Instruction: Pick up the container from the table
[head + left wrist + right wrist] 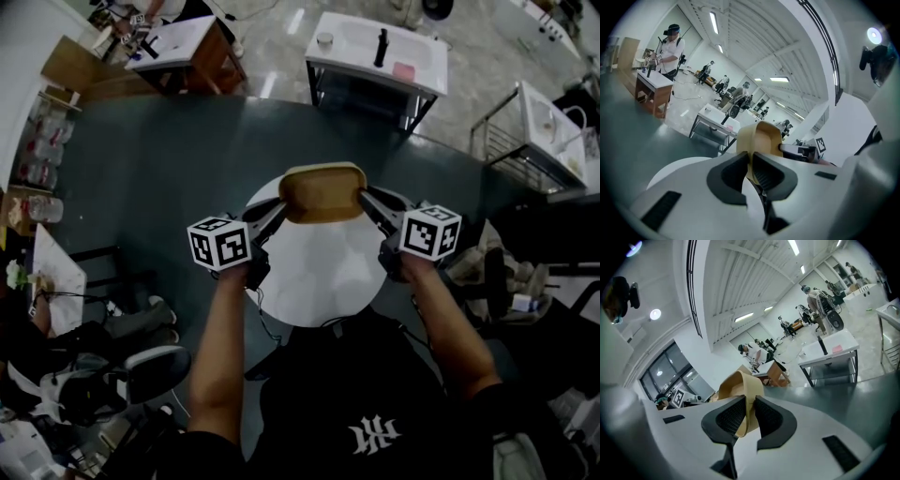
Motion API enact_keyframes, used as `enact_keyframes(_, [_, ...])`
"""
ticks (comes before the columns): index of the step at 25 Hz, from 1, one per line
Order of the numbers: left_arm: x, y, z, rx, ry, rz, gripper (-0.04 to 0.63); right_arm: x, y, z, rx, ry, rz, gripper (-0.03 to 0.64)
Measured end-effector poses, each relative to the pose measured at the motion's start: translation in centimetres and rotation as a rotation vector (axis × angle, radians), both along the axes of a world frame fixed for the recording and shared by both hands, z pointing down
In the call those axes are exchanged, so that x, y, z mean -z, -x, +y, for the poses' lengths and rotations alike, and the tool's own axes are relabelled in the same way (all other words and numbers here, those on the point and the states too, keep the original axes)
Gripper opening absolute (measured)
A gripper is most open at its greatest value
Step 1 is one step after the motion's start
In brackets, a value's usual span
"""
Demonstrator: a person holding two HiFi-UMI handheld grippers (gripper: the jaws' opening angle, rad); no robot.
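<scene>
Over a round white counter (323,281) in an open workshop, seen from the head view, a tan container (322,193) hangs between two hand-held tools: the left gripper (278,210) at one end, the right gripper (365,198) at the other. It appears clear of the counter and near its far edge.

From the left gripper view, the jaws are pinched on the container's thin rim, its hollow facing the camera – the opposite tool shows just behind it.

From the right gripper view, the jaws likewise clamp a fold of the rim, which looks bent between the dark pads.

The hold appears slender: should the hands pull apart or one wrist twist, the soft-looking wall could buckle and slide free, dropping the container onto the counter or past its edge.

Around it lie a dark green floor (169,169), white workbenches (375,54), strip lights (714,22) overhead and people (670,51) at distant stations.
</scene>
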State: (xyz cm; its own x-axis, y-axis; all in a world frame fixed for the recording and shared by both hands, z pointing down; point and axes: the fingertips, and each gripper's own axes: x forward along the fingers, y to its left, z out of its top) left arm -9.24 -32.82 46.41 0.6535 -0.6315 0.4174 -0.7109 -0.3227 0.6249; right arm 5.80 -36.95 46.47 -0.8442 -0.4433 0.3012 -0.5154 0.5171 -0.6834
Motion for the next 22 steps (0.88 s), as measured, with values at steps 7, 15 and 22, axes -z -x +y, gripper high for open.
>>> enact_keyframes(7, [5.2, -0.5, -0.6, 0.002, -0.093, -0.014, 0.038, 7.5, 0.0, -1.6, -0.013, -0.165, -0.063, 0.083])
enact_keyframes(15, [10.9, -1.6, -0.8, 0.000, -0.217, -0.009, 0.038, 12.6, -1.3, -1.2, -0.016, -0.269, -0.113, 0.083])
enact_keyframes(22, [16.6, -2.7, 0.3, -0.017, -0.332, -0.034, 0.040, 16.8, -2.6, 0.0, -0.014, -0.348, -0.168, 0.083])
